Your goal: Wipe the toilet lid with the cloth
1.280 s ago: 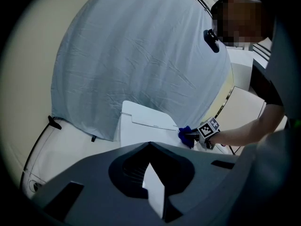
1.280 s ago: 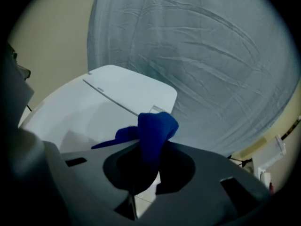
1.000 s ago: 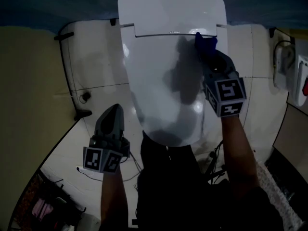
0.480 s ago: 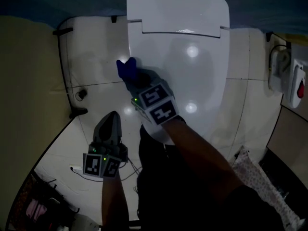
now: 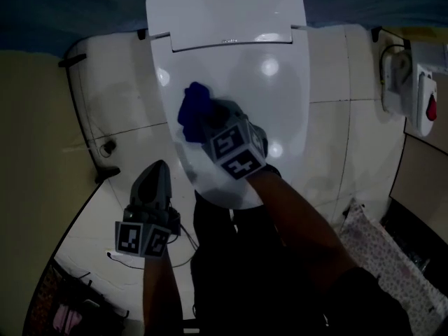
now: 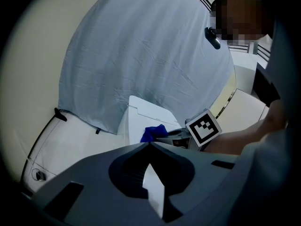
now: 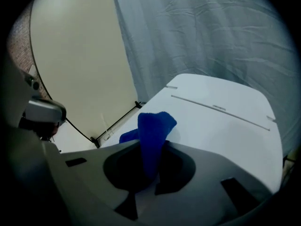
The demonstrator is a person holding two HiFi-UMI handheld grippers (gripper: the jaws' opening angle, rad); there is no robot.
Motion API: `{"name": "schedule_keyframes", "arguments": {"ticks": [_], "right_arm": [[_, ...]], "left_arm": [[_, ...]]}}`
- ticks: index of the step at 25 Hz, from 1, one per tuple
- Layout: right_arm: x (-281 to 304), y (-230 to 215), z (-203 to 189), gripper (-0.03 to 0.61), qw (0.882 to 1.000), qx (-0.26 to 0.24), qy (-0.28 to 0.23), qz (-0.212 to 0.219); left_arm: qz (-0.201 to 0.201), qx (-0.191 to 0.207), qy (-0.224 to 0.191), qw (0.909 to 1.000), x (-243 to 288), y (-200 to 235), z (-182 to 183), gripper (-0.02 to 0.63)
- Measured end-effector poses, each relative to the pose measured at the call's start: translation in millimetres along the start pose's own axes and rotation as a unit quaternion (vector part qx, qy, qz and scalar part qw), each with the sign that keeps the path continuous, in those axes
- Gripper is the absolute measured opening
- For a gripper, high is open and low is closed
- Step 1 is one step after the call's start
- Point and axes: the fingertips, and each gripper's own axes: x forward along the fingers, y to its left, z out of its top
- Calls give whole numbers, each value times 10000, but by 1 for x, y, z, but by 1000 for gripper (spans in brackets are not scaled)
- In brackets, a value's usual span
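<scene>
Right claw (image 7: 151, 147) is gripping the blue cloth (image 7: 153, 124). Its jaws are pinching a fold of it. The rest is sticking up and forward past the tips, with a bit spilling out to the claw's left.

The cloth is sitting over the closed toilet lid (image 5: 245, 82), on the lid's left half in head view and roughly midway along its length. The claw body is hiding the actual contact line, so I can't confirm it's pressing on the lid. The lid is stretching ahead of and to the right of the right claw. The hinge line and rear cover are lying farther ahead of the tips. Two light glints (image 5: 269, 66) are showing on the lid to the claw's right.

The right claw's marker cube (image 5: 236, 152) is riding just behind the cloth, over the lid's front part. The person's forearm (image 5: 301, 222) is trailing back from it.

Left claw (image 5: 158, 170) is hanging beside the bowl over the pale tiled floor (image 5: 91, 215), well apart from the lid and cloth. Its jaws are sitting together tip to tip with nothing between them. In the left gripper view, the cloth and the right claw are showing ahead and slightly right of its tips.

A pale blue-grey sheet (image 6: 141, 55) is hanging behind the toilet, ahead of both claws. A beige wall panel (image 7: 80, 65) is running off to the right claw's left.
</scene>
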Motion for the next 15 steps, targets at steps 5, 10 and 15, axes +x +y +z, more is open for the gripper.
{"name": "schedule_keyframes", "arguments": {"ticks": [5, 10, 15], "right_arm": [[-33, -51, -26, 52, 9993, -104, 14, -368], [-70, -111, -60, 52, 9960, -18, 86, -891], [-105, -162, -91, 52, 9900, 113, 151, -1401]], "left_arm": [[-156, 38, 4, 9999, 16, -22, 5, -2], [-200, 91, 26, 9998, 33, -35, 7, -3], [-158, 208, -32, 9997, 50, -43, 17, -3]]}}
